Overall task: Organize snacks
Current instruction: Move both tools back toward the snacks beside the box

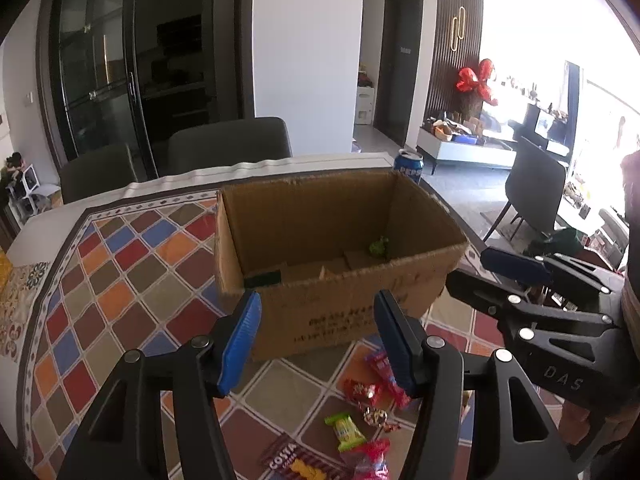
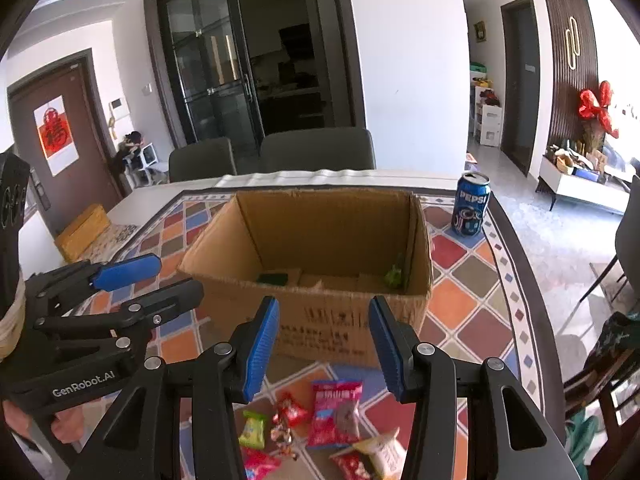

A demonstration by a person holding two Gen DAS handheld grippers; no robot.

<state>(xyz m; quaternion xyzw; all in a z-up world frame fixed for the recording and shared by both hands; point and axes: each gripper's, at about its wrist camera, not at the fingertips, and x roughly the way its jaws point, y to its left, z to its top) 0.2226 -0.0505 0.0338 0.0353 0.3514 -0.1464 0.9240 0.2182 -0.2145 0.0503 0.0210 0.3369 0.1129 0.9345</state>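
Both the left tongs [image 1: 318, 338] and right tongs [image 2: 324, 344] stand apart, empty, low in frame. The snacks [image 2: 316, 428] lie on the bench [image 2: 472, 304] below them, before the open box [image 2: 320, 248] at centre.
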